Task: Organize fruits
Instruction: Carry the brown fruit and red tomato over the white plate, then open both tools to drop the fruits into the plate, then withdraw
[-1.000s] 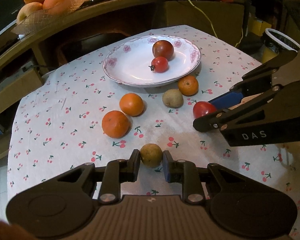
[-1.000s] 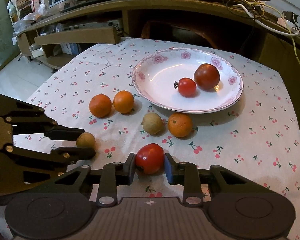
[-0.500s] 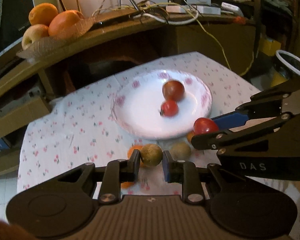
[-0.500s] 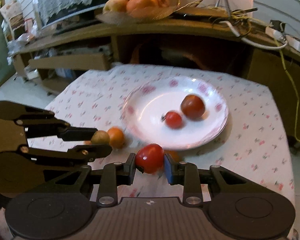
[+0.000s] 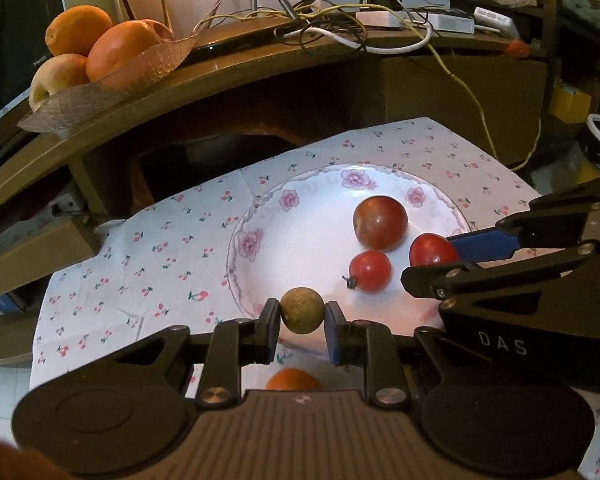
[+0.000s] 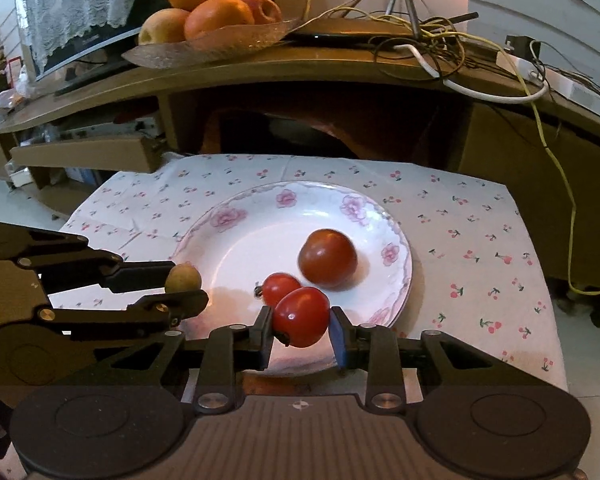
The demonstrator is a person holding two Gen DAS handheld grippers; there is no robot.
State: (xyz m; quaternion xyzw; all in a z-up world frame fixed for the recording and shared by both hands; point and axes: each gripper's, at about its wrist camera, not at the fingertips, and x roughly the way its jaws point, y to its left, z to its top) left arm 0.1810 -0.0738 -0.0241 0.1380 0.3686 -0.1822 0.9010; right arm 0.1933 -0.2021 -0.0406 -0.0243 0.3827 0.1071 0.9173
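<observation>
My left gripper (image 5: pixel 302 317) is shut on a small brown-green round fruit (image 5: pixel 302 310) and holds it above the near rim of the white flowered plate (image 5: pixel 256 236). My right gripper (image 6: pixel 301 331) is shut on a red tomato (image 6: pixel 301 317), also held over the plate (image 6: pixel 228 216). On the plate lie a large dark red tomato (image 5: pixel 380 222) and a small red tomato (image 5: pixel 370 271). In the right wrist view the left gripper (image 6: pixel 180 288) shows at the left with its fruit (image 6: pixel 183 278). An orange (image 5: pixel 292 380) peeks out below the left gripper.
The plate stands on a cherry-print tablecloth (image 6: pixel 460 240). Behind the table a wooden shelf (image 5: pixel 220 80) carries a glass dish of oranges and apples (image 5: pixel 96 52) and tangled cables (image 5: pixel 340 32). A power strip (image 6: pixel 556 86) lies on the shelf at right.
Both grippers have lifted their fruits off the tablecloth and carried them forward over the plate. The loose oranges and the other brown fruit have dropped out of sight below.
</observation>
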